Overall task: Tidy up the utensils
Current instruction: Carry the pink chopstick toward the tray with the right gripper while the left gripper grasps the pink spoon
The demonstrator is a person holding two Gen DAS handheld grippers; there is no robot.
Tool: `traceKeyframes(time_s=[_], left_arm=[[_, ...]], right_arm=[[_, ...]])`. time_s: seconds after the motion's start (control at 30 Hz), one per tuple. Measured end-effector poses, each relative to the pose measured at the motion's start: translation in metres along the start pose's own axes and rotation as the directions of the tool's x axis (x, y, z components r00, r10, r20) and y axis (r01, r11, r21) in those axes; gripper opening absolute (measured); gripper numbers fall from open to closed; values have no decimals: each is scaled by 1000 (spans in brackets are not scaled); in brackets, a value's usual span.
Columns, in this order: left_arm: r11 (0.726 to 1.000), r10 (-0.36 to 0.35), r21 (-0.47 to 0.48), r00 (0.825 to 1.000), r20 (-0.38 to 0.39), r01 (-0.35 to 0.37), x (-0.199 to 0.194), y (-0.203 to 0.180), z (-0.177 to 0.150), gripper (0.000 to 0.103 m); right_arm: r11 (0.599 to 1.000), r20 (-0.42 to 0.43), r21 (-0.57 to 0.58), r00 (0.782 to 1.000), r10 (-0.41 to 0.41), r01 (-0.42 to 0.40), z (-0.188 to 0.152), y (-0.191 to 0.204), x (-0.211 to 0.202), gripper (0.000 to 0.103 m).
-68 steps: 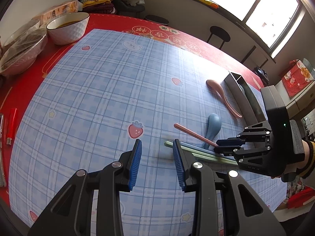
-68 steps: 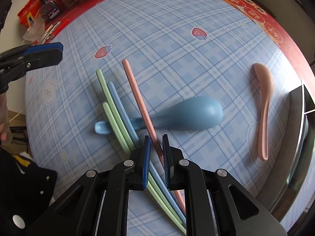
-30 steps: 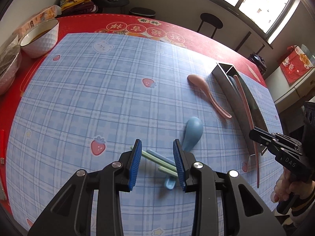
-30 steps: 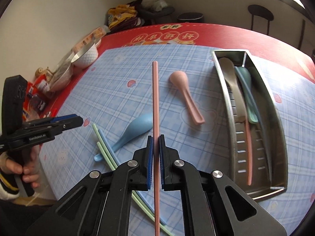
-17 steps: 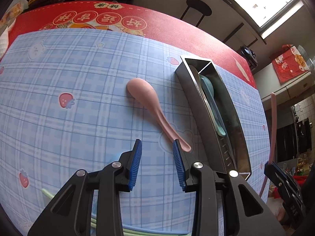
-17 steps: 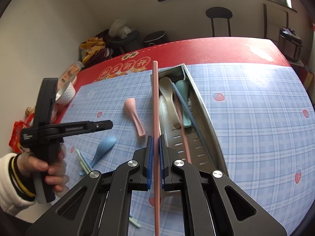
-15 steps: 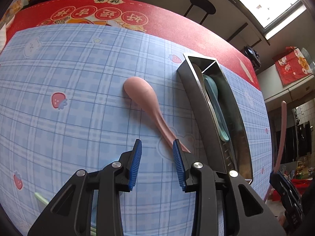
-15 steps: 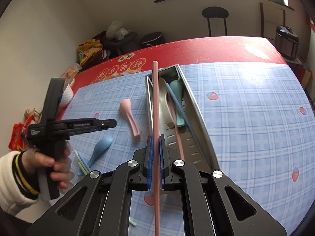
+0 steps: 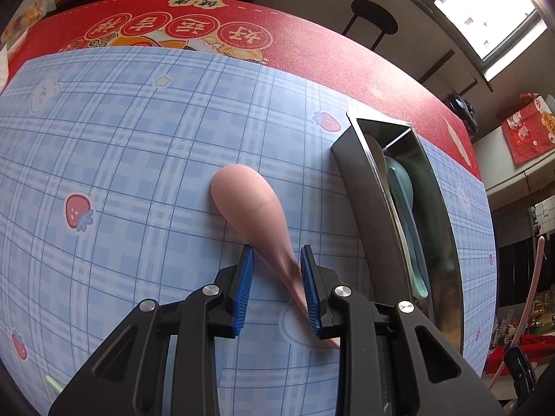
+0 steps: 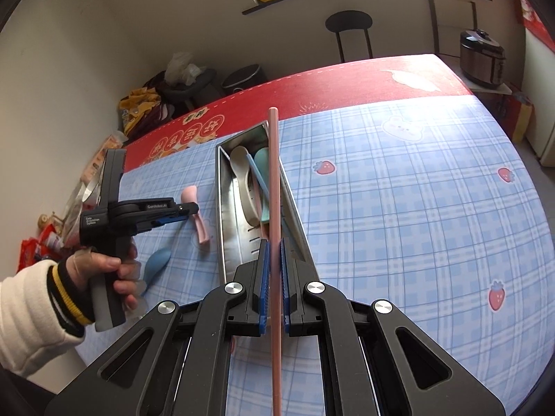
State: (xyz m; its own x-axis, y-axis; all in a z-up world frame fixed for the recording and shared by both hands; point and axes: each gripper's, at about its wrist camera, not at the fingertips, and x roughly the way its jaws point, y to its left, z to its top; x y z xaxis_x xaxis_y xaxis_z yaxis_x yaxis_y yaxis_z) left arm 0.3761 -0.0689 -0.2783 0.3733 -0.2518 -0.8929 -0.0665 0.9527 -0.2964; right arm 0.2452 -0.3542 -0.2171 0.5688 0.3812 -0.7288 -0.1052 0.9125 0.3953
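Left wrist view: left gripper [image 9: 275, 279] now straddles the pink spoon [image 9: 255, 213], jaws closing, pads not yet pressing.
Half a second ago the handle lay just ahead of them. The smooth, teardrop-bowled spoon lies mid-frame, bowl toward upper left, beside the steel tray [image 9: 360, 204]. Right gripper [image 10: 273, 279] pinches a slim pink chopstick [image 10: 274, 187] pointing up-frame over the tray.

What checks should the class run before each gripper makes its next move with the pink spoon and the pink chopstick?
1. Pink spoon handle between the left gripper jaws: ok.
2. Pads gripping the spoon: not ok, jaws closing, one side gapped.
3. Right gripper clamped on the pink chopstick: ok.
4. Chopstick lined up over the metal tray: ok.
5. Free space in the tray: cannot tell.
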Motion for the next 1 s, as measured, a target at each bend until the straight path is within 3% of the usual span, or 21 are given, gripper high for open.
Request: traceKeyframes(time_s=[0.3,0.4,1.0], left_arm=[[990,88,102,995,54,-93,11,-30,0,26],[993,30,112,999,34,-34,12,-34,0,7],[987,38,152,999,35,-43,-12,-20,-28,6]], right_arm=[[1000,6,16,1000,1,-2,-3,-3,-2,6],[1000,7,19,1000,3,-3,-4,-1,-2,6],[1000,-2,15,1000,13,-13,-10,1,-1,6]])
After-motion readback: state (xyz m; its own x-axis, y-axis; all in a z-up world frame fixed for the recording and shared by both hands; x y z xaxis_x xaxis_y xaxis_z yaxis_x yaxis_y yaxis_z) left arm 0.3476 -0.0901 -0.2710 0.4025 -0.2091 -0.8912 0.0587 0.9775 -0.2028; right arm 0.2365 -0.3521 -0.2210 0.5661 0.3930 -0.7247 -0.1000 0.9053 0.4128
